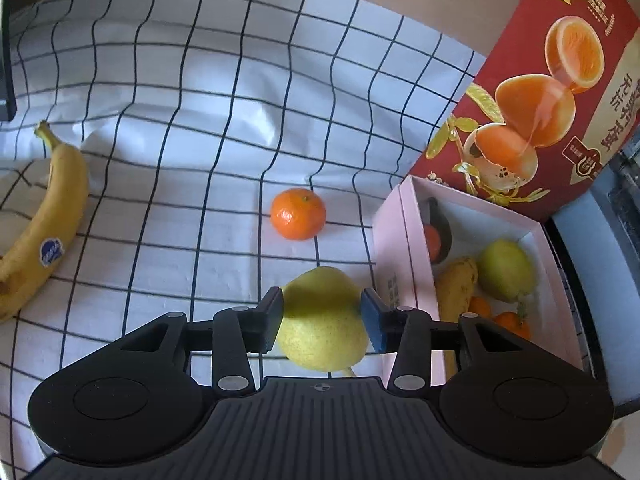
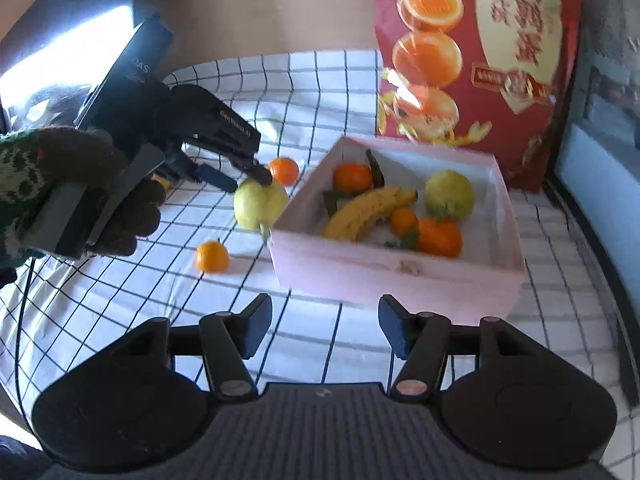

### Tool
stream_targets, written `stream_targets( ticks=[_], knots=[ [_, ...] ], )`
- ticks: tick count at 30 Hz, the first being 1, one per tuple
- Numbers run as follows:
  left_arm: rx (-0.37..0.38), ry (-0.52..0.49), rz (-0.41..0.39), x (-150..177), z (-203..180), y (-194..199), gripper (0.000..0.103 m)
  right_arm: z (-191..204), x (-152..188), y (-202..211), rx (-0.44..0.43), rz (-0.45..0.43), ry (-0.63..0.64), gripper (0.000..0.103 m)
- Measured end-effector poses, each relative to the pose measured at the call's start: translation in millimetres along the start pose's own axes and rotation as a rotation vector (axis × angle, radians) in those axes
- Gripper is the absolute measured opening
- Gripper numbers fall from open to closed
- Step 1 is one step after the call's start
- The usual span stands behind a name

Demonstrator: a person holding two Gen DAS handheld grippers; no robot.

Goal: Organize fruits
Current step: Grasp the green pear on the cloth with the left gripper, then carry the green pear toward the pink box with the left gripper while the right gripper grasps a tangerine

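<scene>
The left gripper (image 1: pixel 322 318) holds a yellow-green pear (image 1: pixel 324 320) between its pads, just beside the pink cardboard box (image 1: pixel 390 248) (already holding a banana, a pear and mandarins). The right gripper (image 2: pixel 325 330) stands open and empty before the box's near wall. One mandarin (image 1: pixel 298 213) lies mid-cloth, a yellow banana (image 1: pixel 44 224) near the checked tablecloth's (image 1: pixel 180 120) left edge.

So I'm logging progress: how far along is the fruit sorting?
Done: the pink box already holds a banana, a green fruit and several oranges. In hand: the left tool brackets a yellow pear beside the box. Left: two oranges and another banana on the cloth.
</scene>
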State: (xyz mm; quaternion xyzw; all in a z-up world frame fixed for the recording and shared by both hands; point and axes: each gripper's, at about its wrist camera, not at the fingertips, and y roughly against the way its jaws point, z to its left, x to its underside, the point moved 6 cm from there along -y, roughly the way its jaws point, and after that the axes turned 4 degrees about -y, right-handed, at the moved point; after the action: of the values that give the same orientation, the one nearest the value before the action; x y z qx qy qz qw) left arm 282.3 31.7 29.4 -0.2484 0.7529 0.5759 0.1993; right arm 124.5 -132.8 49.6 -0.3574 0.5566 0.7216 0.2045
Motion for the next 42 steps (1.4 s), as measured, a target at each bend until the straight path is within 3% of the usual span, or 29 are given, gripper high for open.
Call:
stream_targets(
  ticks=[6, 10, 20, 27, 38, 42],
  knots=[
    [0.031, 0.023, -0.008, -6, 3, -10, 0.058, -3, 17, -3, -0.005, 0.046, -0.032, 0.059],
    [0.11, 0.032, 0.071, 2, -2, -24, 0.067, -1, 24, -3, -0.003, 0.063, -0.029, 0.059],
    [0.125, 0.034, 0.051, 3, -2, -34, 0.068, -11, 37, -2, 0.017, 0.096, -0.055, 0.059],
    [0.298, 0.198, 0.086, 15, 20, -41, 0.066, -16, 46, -5, 0.023, 0.127, -0.086, 0.059],
    [0.245, 0.017, 0.025, 20, 5, -3, 0.065, -12, 43, -6, 0.027, 0.127, -0.078, 0.059],
    [0.278, 0.064, -0.021, 25, 18, 27, 0.065, -5, 42, -9, 0.014, 0.133, -0.068, 0.059]
  ],
)
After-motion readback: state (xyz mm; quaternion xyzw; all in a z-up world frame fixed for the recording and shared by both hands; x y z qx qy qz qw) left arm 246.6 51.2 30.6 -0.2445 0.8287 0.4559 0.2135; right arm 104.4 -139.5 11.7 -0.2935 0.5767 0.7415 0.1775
